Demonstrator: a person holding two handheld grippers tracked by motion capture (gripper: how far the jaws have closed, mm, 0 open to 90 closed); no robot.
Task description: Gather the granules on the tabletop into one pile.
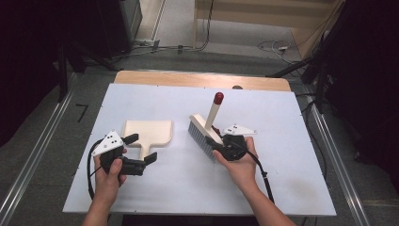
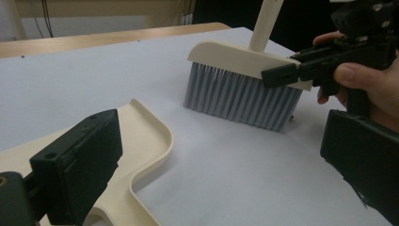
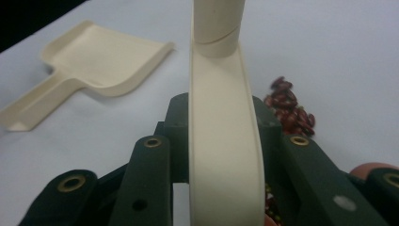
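Tabletop white, dark floor around.

Open white table is lying along the near edge and the far right — nothing is blocking passage there. Between the dustpan and the brush a bare lane is running front to back. Red beans are sitting just beside the brush head — crowding that side.
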